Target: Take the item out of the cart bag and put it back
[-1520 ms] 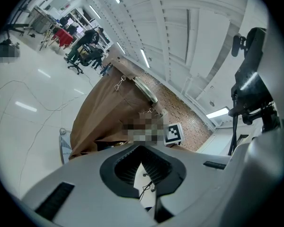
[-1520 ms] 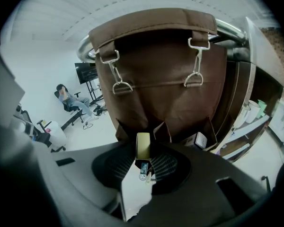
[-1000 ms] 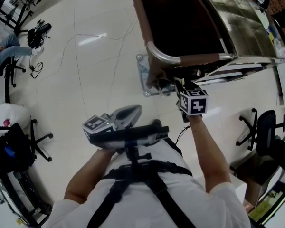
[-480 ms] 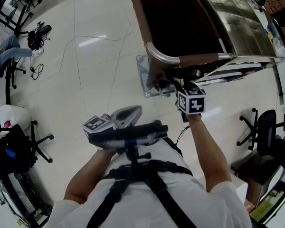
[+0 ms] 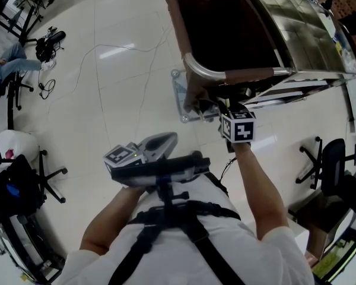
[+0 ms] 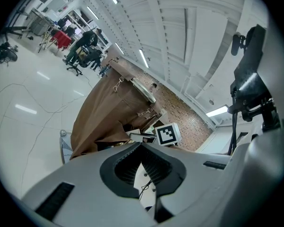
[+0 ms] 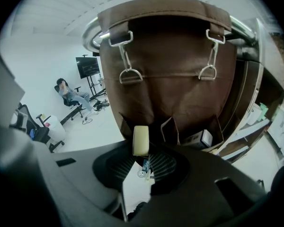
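The brown cart bag (image 5: 177,22) hangs from a chrome frame, its dark inside open to the head view. It also shows in the right gripper view (image 7: 170,74) and the left gripper view (image 6: 99,117). My right gripper (image 5: 212,108) is at the low pockets on the bag's near end. A flat cream item (image 7: 141,140) stands upright between its tips (image 7: 142,149); the jaws have just been closing and the pads sit against it. My left gripper (image 5: 160,142) hangs back by my chest, shut and empty (image 6: 142,144).
A small white box (image 7: 203,138) and a folded brown flap (image 7: 170,129) sit in the neighbouring pockets. The cart's metal shelf (image 5: 302,28) is to the right. Office chairs (image 5: 329,165), a white bin (image 5: 12,144), floor cables (image 5: 124,46) and a seated person (image 5: 6,64) ring the area.
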A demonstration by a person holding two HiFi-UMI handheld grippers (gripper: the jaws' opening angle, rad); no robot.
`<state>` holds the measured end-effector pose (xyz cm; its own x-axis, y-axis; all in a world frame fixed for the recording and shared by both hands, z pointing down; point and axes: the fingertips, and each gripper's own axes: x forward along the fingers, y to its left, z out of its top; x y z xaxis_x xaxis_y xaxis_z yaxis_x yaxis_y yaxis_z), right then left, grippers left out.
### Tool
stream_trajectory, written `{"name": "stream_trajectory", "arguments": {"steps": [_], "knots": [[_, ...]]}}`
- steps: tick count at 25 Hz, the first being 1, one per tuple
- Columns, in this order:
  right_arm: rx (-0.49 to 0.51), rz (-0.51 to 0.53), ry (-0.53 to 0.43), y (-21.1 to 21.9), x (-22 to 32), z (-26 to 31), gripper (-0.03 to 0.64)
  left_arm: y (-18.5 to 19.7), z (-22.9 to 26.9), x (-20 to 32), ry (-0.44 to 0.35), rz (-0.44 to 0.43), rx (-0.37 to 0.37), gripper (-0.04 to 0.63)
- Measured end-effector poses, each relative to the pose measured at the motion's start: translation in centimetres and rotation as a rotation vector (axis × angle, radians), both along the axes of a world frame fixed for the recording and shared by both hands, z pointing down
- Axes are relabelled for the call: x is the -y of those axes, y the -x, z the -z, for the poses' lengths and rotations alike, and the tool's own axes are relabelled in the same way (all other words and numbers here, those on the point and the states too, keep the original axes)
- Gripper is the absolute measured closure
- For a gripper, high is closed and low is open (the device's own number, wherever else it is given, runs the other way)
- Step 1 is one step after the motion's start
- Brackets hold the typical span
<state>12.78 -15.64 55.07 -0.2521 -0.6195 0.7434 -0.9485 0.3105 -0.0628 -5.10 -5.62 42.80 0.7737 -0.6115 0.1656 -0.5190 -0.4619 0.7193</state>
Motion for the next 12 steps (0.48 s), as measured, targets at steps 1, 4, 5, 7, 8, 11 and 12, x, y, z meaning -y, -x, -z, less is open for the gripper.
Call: {"name": "stream_trajectory", "arguments": {"steps": [1, 4, 5, 7, 8, 11, 12], "knots": [[-0.002, 0.000, 0.000, 0.01, 0.00, -0.01, 0.535, 0.02, 0.02, 0.01, 0.000, 0.000, -0.001, 0.595], [-0.009, 0.006, -0.008, 0.07, 0.07, 0.02, 0.540, 0.01, -0.04, 0.05, -0.003, 0.000, -0.003, 0.595], [-0.010, 0.007, -0.010, 0.09, 0.06, 0.02, 0.540, -0.01, -0.07, 0.03, -0.003, 0.000, -0.003, 0.595], [-0.011, 0.008, -0.013, 0.14, -0.01, 0.02, 0.540, -0.03, -0.05, -0.04, -0.002, -0.001, -0.003, 0.595], [-0.011, 0.009, -0.015, 0.18, -0.04, 0.04, 0.540, -0.03, -0.03, -0.08, -0.002, -0.001, -0.003, 0.595], [-0.006, 0.017, -0.020, 0.32, -0.10, -0.01, 0.540, -0.05, -0.03, -0.17, -0.002, -0.001, -0.003, 0.595], [-0.005, 0.017, -0.019, 0.33, -0.13, -0.06, 0.540, -0.04, -0.02, -0.20, -0.002, 0.000, -0.003, 0.595]]}}
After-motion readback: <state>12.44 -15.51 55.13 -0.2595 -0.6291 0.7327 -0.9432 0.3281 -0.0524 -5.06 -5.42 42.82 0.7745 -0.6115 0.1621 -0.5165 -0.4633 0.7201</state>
